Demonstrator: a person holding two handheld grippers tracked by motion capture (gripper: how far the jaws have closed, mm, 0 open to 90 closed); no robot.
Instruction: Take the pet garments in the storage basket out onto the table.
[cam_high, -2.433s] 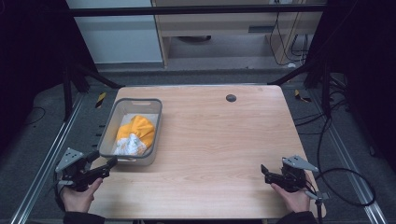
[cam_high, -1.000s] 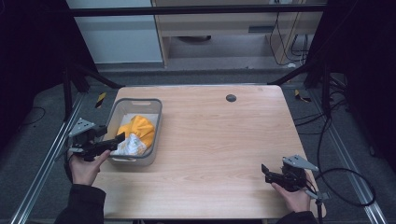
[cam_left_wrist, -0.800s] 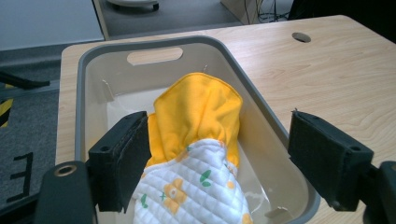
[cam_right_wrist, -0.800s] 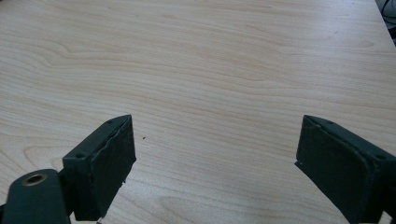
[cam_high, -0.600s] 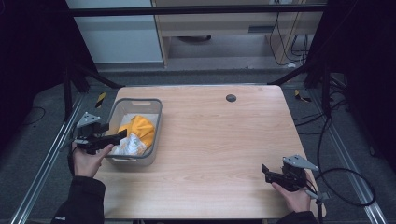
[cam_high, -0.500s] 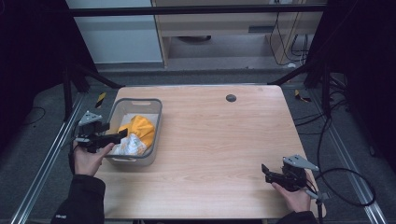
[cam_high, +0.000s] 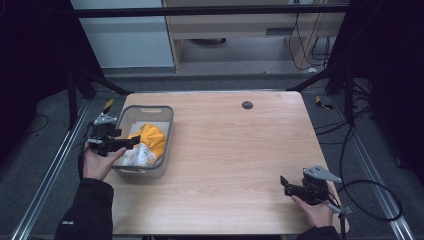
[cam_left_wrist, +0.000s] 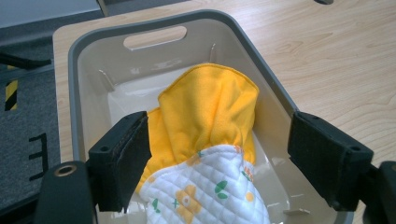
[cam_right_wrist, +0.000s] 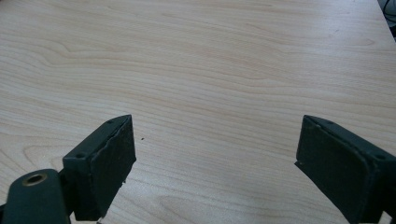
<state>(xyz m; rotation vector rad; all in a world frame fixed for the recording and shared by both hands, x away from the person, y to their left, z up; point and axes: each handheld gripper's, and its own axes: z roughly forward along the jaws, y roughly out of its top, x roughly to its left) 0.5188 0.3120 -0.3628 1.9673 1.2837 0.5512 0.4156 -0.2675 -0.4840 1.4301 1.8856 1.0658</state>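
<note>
Cloth lies in a grey bin at the left side of the wooden bench. It is a bundle, yellow at the far part and white, quilted with a small flower print, at the near part. In the left claw view the yellow part rises against the bin's right wall and the quilted part lies nearest the camera.

The left claw reaches over the bin's left rim, with its tips above the cloth, held by the person's left hand just outside the bin. Its own view shows the jaws spread wide, one on each side of the cloth, with a clear gap to the fabric on the right; on the left I cannot tell whether the pad touches it. The left claw is released and grips nothing.

The right claw sits near the bench's front right corner, held low by the right hand, well apart from the bin. In its view the jaws stand wide open over bare wood, holding nothing.

A dark round spot sits near the far edge of the bench.
</note>
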